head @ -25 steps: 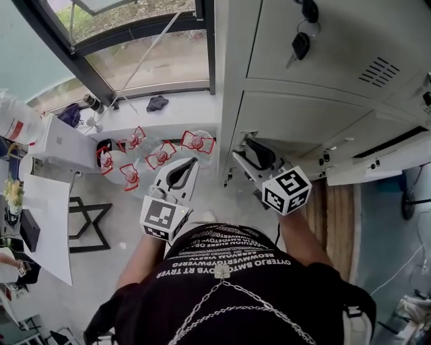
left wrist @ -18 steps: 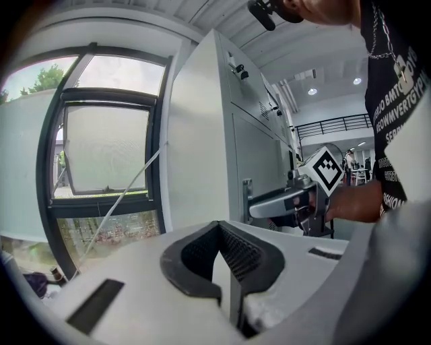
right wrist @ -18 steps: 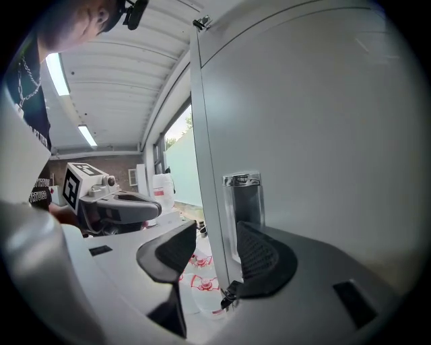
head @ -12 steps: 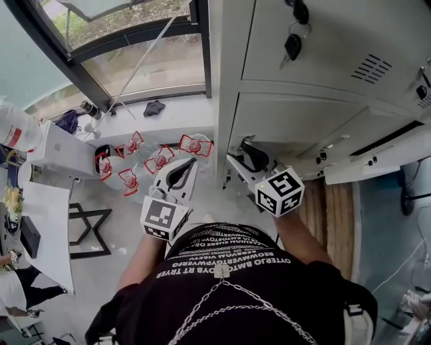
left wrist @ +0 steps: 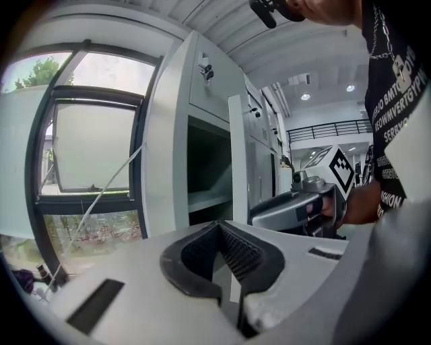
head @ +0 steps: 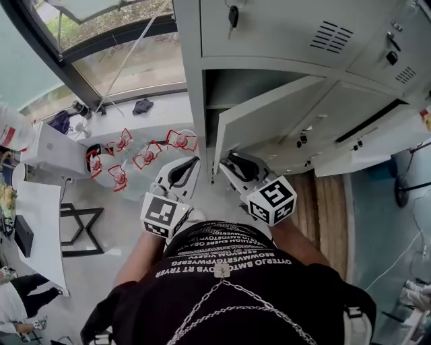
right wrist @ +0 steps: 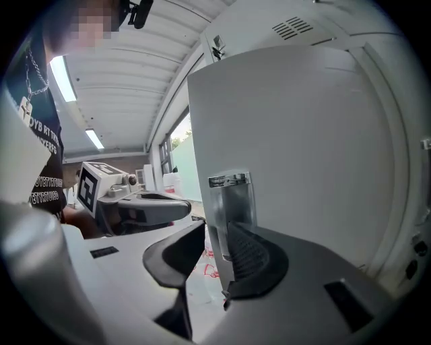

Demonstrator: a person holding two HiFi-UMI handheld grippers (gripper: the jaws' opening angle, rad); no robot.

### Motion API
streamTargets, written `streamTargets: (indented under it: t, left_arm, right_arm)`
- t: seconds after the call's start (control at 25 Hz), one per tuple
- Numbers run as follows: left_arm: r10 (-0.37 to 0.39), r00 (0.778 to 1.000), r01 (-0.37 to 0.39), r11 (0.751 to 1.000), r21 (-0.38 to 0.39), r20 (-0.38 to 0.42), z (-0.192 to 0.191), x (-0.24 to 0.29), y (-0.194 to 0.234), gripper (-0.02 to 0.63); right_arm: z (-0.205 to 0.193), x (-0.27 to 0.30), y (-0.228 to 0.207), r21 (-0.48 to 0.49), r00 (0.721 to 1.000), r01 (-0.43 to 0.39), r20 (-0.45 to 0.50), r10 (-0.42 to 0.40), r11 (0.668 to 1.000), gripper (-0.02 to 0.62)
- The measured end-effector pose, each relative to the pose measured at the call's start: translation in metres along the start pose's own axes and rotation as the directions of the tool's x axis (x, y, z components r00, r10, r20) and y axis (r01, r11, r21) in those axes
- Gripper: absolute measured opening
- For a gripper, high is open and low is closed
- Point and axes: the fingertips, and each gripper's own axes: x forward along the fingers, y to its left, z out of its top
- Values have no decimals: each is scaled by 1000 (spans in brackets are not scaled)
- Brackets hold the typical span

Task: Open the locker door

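Pale grey sheet-metal locker door: ajar, swung partway out of the grey steel cabinet, free edge turned toward the person. Nearest, at that edge: white-bodied right gripper with black ribbed pads, jaws just been closing and now pinching the door's edge at the shiny metal latch plate, one pad flat on the door's face, the other tip drawn up to the plate. Just beside it: matching left gripper, tips pressed together on nothing, clear of the door and taking no part. Beyond the edge: dark open compartment with a bare shelf inside, already showing. Higher on the cabinet: shut upper door with a black-headed key hanging in its lock. Farther off to the left: large dark-framed window. Step in hand, judging by the gap: mid-swing, door perhaps half open, not yet wide. Next move calls for keeping the pinch firm and drawing the edge along its arc round the hinge side, not straight back, with the wrist turning to follow the panel; otherwise risks slipping off the thin edge.
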Motion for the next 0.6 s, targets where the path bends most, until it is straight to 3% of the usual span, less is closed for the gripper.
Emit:
streamTargets:
  t: [0.6]
  left_arm:
    - [-3, 999, 4, 1000, 24, -34, -5, -19, -112, 3]
  right_arm:
    - [-29, -103, 9, 30, 999, -39, 22, 38, 999, 86]
